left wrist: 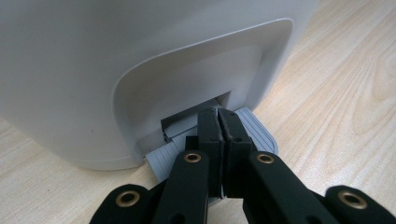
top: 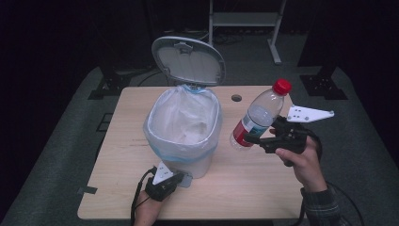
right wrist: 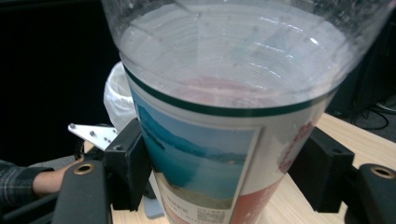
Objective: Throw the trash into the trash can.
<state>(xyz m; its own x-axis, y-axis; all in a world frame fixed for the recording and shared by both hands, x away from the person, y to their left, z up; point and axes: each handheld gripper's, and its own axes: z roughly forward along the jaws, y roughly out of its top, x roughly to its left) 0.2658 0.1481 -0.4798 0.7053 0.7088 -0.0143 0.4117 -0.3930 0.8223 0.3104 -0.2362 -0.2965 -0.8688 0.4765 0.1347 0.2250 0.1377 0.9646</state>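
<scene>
High view: the right tongs (top: 258, 139) clamp the empty plastic bottle (top: 259, 115) at its labelled lower half, aloft beside the pedal bin (top: 184, 123). The left tongs (top: 181, 178), closed empty, press the pedal (left wrist: 254, 128). The bottle looks light, slick and crushable (grip gently).

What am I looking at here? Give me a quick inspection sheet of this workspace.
Surface: wooden table, small round hole near its far edge.
Job's things: white pedal bin, lid up, bag-lined; plastic bottle with red cap, held tilted in the air.
Clutter: nothing seen.
Grippers: left gripper shut, jaws together on the bin's grey pedal; right gripper shut on the bottle's lower half.
Cables: black cable at the left gripper.
Surroundings: dark room, grey floor, metal stand behind.
</scene>
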